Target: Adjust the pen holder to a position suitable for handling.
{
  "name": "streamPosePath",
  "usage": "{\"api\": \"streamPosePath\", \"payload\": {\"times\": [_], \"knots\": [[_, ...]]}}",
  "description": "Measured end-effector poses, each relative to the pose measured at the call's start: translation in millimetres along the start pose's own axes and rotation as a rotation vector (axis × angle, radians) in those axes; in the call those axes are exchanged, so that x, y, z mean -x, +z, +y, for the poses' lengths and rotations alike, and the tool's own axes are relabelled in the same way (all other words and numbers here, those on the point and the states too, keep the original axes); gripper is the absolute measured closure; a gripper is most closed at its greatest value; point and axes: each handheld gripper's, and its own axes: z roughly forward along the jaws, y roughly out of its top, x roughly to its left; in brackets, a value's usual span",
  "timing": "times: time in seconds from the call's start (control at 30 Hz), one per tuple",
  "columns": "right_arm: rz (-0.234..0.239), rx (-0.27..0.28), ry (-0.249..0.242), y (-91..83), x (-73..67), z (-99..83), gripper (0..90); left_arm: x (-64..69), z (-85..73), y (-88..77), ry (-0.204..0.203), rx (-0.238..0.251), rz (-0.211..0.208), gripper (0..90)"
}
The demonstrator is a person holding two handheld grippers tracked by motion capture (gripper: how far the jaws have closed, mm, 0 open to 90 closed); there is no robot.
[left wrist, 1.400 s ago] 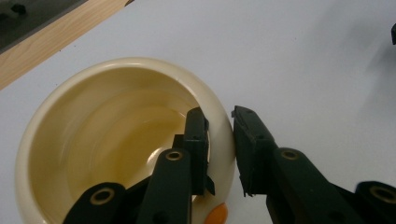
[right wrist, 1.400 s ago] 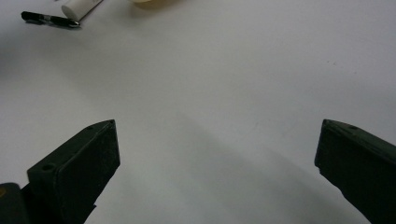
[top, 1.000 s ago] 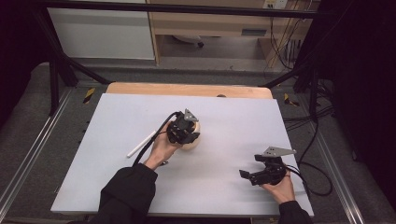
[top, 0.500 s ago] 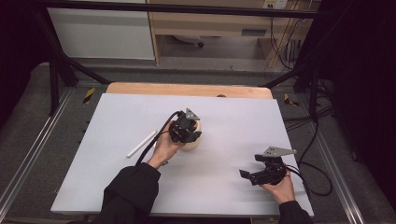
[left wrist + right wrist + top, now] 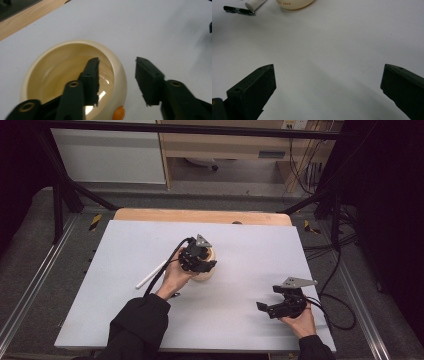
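The left gripper (image 5: 116,82) has just been opening — its jaws straddle the glossy cream ceramic bowl's (image 5: 50,72) rim, released, likely setting it down.

Black sleeves (image 5: 137,320), 2 black tools, left tool (image 5: 198,260), right tool (image 5: 280,306), grey plates, black cables

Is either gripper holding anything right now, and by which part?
Nothing is held. The left gripper straddles the bowl wall, one jaw inside and one outside; its jaws have just been opening, and the pads stand off the wall. The right gripper is open over bare table.
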Motion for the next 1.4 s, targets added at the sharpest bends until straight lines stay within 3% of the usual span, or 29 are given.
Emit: {"api": "streamPosePath", "payload": {"times": [0.17, 0.6, 0.73, 0.87, 1.1, 1.4], "knots": [[-0.001, 0.002, 0.0, 0.0, 0.0, 0.0, 0.7, -4.6, -6.0, -14.1, -0.005, 0.007, -0.009, 36.5], [-0.002, 0.0, -0.002, 0.5, 0.1, -0.2, 0.7, -22.6, -35.9, -48.2, -0.033, 0.037, 0.0, 16.5], [0.0, -0.001, -0.001, 0.4, 0.1, -0.1, 0.7, -25.8, -46.1, -55.9, -0.031, 0.022, 0.011, 11.6], [-0.001, -0.001, 0.001, 0.9, -0.1, -0.2, 0.7, -28.5, -54.7, -61.7, -0.048, 0.004, 0.029, 8.8], [-0.001, -0.001, 0.0, 1.0, -0.1, -0.2, 0.7, -28.8, -76.0, -70.3, -0.041, -0.006, 0.041, 7.1], [-0.002, -0.002, 0.004, 1.7, 0.1, 0.0, 0.7, -36.9, -112.4, -83.0, -0.109, -0.015, 0.04, 7.6]]}}
